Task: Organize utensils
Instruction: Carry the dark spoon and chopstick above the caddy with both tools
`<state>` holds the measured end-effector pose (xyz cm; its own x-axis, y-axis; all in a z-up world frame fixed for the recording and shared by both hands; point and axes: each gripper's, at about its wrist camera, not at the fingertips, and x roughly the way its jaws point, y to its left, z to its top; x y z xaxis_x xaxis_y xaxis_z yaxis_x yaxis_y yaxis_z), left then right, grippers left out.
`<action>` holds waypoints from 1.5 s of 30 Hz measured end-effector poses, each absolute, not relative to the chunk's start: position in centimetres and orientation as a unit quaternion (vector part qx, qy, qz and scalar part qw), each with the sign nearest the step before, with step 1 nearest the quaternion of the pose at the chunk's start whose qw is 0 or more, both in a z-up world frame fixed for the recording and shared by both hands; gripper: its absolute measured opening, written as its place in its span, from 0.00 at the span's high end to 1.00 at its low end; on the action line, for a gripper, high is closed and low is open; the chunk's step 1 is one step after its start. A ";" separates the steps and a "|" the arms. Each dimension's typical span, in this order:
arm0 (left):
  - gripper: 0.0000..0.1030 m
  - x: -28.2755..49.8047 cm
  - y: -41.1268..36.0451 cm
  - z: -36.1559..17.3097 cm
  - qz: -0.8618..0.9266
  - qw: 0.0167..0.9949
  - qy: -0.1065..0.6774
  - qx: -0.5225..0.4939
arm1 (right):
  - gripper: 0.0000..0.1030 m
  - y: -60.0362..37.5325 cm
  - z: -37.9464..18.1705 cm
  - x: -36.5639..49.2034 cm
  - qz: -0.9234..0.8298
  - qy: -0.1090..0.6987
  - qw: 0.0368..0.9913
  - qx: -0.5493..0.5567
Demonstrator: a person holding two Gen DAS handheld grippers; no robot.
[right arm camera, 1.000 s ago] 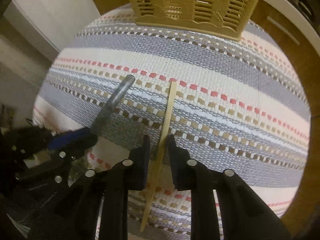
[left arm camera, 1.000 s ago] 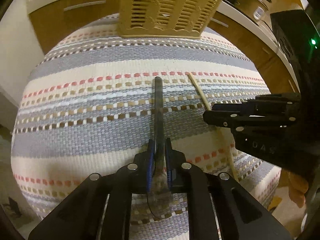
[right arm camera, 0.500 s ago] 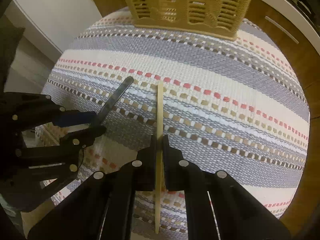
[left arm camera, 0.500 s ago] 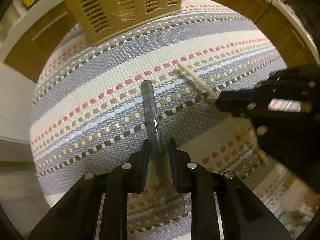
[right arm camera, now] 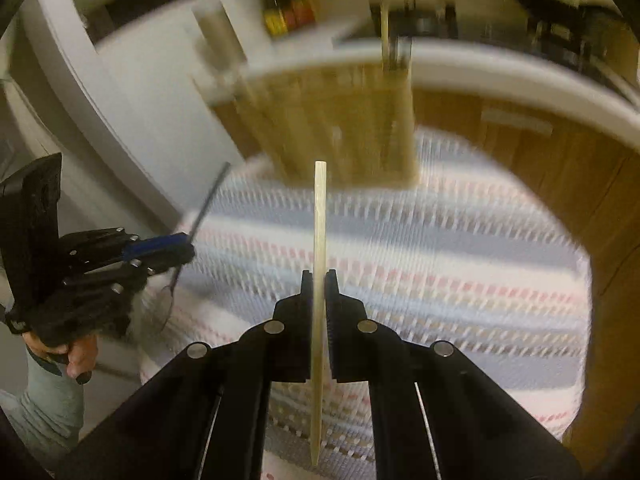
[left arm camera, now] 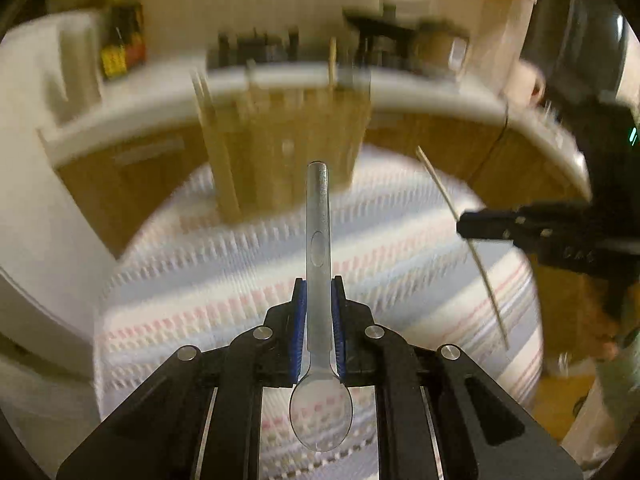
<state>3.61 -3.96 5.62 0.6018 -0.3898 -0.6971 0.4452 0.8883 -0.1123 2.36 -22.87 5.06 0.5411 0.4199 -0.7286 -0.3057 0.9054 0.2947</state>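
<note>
Carrying two utensils at once, I am working toward the tan slatted utensil basket [left arm camera: 280, 148], which is sitting blurred in the upper middle of both views on the striped woven mat [left arm camera: 224, 264]. My left gripper [left arm camera: 319, 300] is clamped tight on the neck of a clear plastic spoon [left arm camera: 318, 216], with the handle pointing forward at the basket and the bowl hanging back between the fingers at the lower middle of the frame. My right gripper [right arm camera: 319, 292] is pinched closed on a single wooden chopstick [right arm camera: 320, 216], gripped near its middle, tip aimed at the basket. Both pieces are off the mat. I am judging that the drop needs each handle tipped upright above the basket's open top before I loosen the grip, one side at a time. In the left view the chopstick and right gripper are sitting at the right edge, near the spoon, so I am keeping them apart to avoid clashing.
</note>
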 end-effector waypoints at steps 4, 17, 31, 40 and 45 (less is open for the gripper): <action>0.90 3.1 -2.8 10.4 -0.238 0.924 0.301 -0.001 | 0.96 -23.5 9.0 2.2 0.205 0.360 0.908 0.056; 0.90 5.4 -1.5 17.0 -0.224 0.961 0.123 -0.101 | 0.96 -21.1 15.6 4.8 0.180 0.145 0.973 0.001; 0.90 14.5 -1.3 14.0 -0.217 0.968 0.045 -0.116 | 0.96 -20.2 13.9 13.7 0.116 0.077 0.990 0.037; 0.89 19.1 -0.7 11.3 -0.226 0.962 0.065 -0.140 | 0.96 -20.8 12.7 16.6 0.106 0.070 0.991 0.050; 0.89 20.0 -0.7 9.8 -0.236 0.958 0.074 -0.143 | 0.95 -21.0 11.5 17.7 0.092 0.072 0.991 0.057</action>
<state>19.99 -0.72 9.78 0.8775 -0.4738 -0.0741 0.4316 0.8476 -0.3087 17.68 -21.03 11.47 0.9726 0.1912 -0.1326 -0.1747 0.9764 0.1266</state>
